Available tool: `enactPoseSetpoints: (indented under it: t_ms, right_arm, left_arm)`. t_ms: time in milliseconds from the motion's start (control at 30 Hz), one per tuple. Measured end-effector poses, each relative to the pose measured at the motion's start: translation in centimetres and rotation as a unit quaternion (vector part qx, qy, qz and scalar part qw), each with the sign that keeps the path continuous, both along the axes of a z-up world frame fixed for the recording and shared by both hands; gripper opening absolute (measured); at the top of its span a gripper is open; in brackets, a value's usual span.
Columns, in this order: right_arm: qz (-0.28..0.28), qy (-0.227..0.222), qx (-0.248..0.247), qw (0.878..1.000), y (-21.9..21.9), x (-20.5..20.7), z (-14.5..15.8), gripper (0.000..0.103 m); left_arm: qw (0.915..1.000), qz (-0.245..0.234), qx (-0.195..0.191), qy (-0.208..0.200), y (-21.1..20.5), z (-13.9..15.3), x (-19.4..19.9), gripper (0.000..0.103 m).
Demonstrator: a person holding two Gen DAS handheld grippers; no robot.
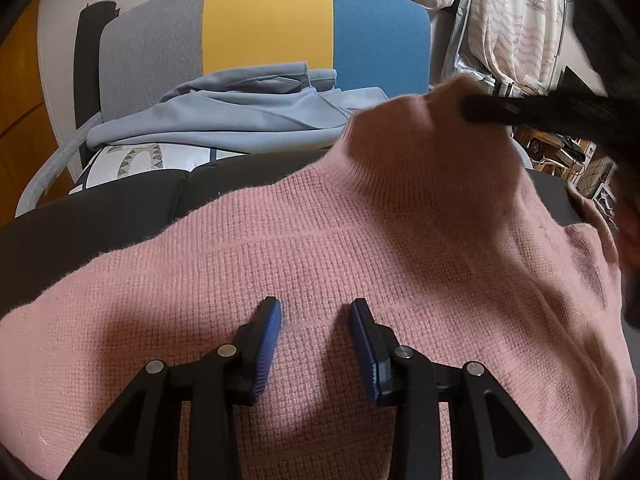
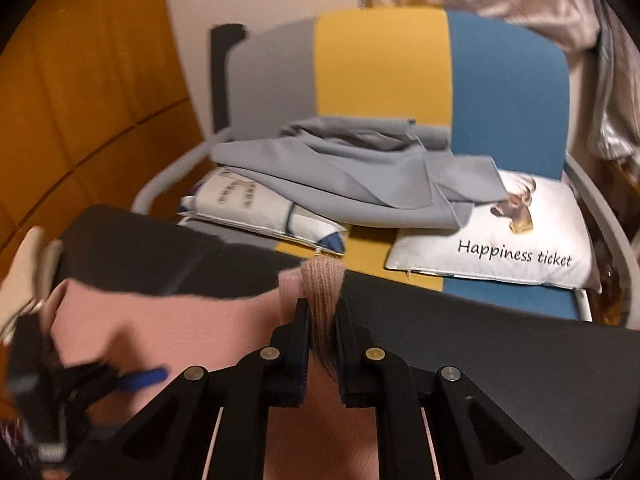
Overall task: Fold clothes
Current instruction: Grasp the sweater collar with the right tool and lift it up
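Note:
A pink knit sweater [image 1: 360, 264] lies spread on a dark padded surface [image 1: 100, 216]. My left gripper [image 1: 316, 308] hovers open just above the sweater's body, its blue pads apart with nothing between them. My right gripper [image 2: 323, 308] is shut on the sweater's ribbed cuff [image 2: 323, 280], which sticks up between the black fingers. In the left wrist view the right gripper [image 1: 472, 110] shows as a dark blur at the raised end of the sleeve [image 1: 432, 148]. In the right wrist view the left gripper [image 2: 140, 378] appears blurred at the lower left over the pink sweater [image 2: 180, 332].
Beyond the dark surface [image 2: 500, 340] stands a chair with a grey, yellow and blue back [image 1: 264, 24]. On its seat lie a grey-blue garment [image 2: 360, 176] and printed cushions [image 2: 500, 240]. An orange wooden panel [image 2: 80, 100] is at the left; hanging fabrics [image 1: 512, 28] at the right.

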State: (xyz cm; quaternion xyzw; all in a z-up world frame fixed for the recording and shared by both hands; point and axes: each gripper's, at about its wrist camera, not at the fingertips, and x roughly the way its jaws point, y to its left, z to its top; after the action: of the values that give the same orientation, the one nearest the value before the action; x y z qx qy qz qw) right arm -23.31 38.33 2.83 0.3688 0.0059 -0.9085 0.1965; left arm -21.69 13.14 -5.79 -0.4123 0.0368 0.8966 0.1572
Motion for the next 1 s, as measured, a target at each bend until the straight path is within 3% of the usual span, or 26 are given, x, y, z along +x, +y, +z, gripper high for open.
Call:
enactPoseSetpoints:
  t_ms: [100,233,400,500,567,633,733,767,833,933,1000]
  right_arm:
    - [0.025,0.01,-0.004,1.0,0.0,3.5,0.1,0.011]
    - [0.041,-0.005,0.01,0.999,0.0,7.0,-2.3,0.011]
    - [0.031,-0.032,0.01,0.999,1.0,8.6,-5.5,0.011]
    - [0.021,-0.044,0.005,0.999,1.7,9.0,-6.7,0.011]
    - [0.015,-0.063,0.0,0.998,2.1,9.3,-7.3,0.015]
    - [0.003,-0.082,-0.04,0.996,2.8,9.3,-7.8,0.025]
    - [-0.018,-0.106,-0.121,0.987,4.1,9.3,-8.4,0.051]
    - [-0.025,-0.114,-0.148,0.982,4.6,9.3,-8.6,0.062]
    - [-0.039,-0.13,-0.201,0.97,5.4,9.3,-9.1,0.063]
    - [-0.06,-0.153,-0.279,0.946,6.8,9.2,-9.7,0.063]
    - [-0.074,-0.168,-0.33,0.926,7.6,9.2,-10.2,0.054]
  left_arm:
    - [1.0,0.0,0.002,0.0,-0.1,0.0,0.0,0.036]
    - [1.0,0.0,0.009,-0.002,-0.3,0.0,-0.1,0.036]
    - [0.9996,0.0,0.028,-0.007,-0.8,0.1,-0.2,0.036]
    - [0.9977,0.0,0.065,-0.018,-1.9,0.2,-0.5,0.036]
    - [0.9927,0.001,0.116,-0.034,-3.3,0.2,-0.8,0.036]
    - [0.977,0.013,0.201,-0.069,-5.8,-0.1,-1.0,0.036]
    - [0.9348,0.051,0.331,-0.118,-9.4,-1.3,-0.8,0.036]
    - [0.9232,0.063,0.356,-0.131,-9.9,-1.6,-0.9,0.036]
    - [0.9119,0.085,0.374,-0.146,-10.0,-1.9,-1.5,0.036]
    - [0.9213,0.08,0.347,-0.155,-8.2,-1.5,-2.8,0.038]
    - [0.9375,0.065,0.309,-0.146,-6.6,-1.1,-3.2,0.038]
